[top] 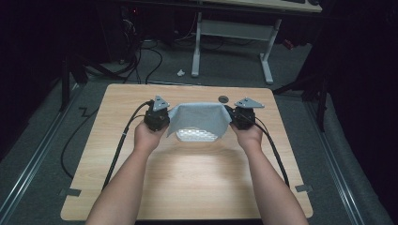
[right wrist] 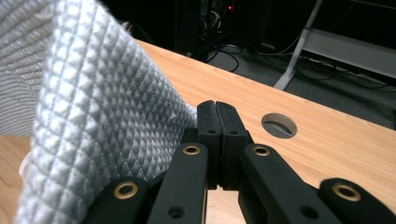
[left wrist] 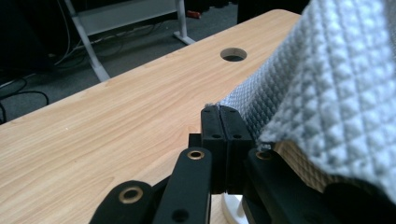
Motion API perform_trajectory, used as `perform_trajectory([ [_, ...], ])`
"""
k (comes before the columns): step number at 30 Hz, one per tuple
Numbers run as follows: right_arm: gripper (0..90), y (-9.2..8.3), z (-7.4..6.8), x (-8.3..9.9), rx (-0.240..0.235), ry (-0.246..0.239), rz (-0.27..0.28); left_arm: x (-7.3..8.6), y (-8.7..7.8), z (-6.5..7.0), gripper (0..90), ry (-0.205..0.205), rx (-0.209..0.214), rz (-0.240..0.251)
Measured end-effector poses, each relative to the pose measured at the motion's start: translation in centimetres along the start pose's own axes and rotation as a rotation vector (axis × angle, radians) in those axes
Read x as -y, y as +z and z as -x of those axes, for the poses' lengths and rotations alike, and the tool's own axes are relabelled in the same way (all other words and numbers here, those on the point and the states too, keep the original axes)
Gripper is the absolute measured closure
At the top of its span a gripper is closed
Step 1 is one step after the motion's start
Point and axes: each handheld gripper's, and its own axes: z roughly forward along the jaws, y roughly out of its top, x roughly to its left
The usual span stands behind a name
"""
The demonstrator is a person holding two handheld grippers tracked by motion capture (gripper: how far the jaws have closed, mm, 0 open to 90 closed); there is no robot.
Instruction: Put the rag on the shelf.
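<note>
Cloth (top: 199, 118) | lifted, just nearer than table hole (top: 223, 99) | left gripper (top: 156, 117) and right gripper (top: 243, 117) each pinch a corner | step, judged: spreading or folding | next: level, even lowering

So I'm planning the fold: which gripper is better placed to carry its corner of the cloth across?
Neither clearly. The left gripper and right gripper each pinch a corner of the cloth, level and symmetric. I'd lean right only because the table hole sits nearer it.
</note>
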Motion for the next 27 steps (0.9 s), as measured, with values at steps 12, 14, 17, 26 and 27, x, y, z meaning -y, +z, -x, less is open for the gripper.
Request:
perform_trajectory([
  [12, 90.0, 0.4, -0.1, 0.8, 0.001, 0.006, -0.017, 1.7, 0.0, -0.2, 89.6, -0.035, 0.017, -0.006],
  [14, 90.0, 0.5, 0.1, 1.1, 0.004, 0.026, -0.029, 1.8, 0.0, -0.1, 89.6, -0.034, 0.018, -0.01],
  [17, 90.0, 0.7, 0.5, 1.6, 0.011, 0.036, -0.042, 1.9, -0.1, -0.1, 89.5, -0.036, 0.018, -0.013],
  [26, 90.0, 1.3, 0.5, 2.2, 0.012, 0.042, -0.062, 2.1, -0.2, -0.2, 89.1, -0.045, 0.016, -0.015],
  [27, 90.0, 1.3, 0.4, 2.3, 0.013, 0.045, -0.061, 2.1, -0.2, -0.2, 89.0, -0.046, 0.017, -0.017],
])
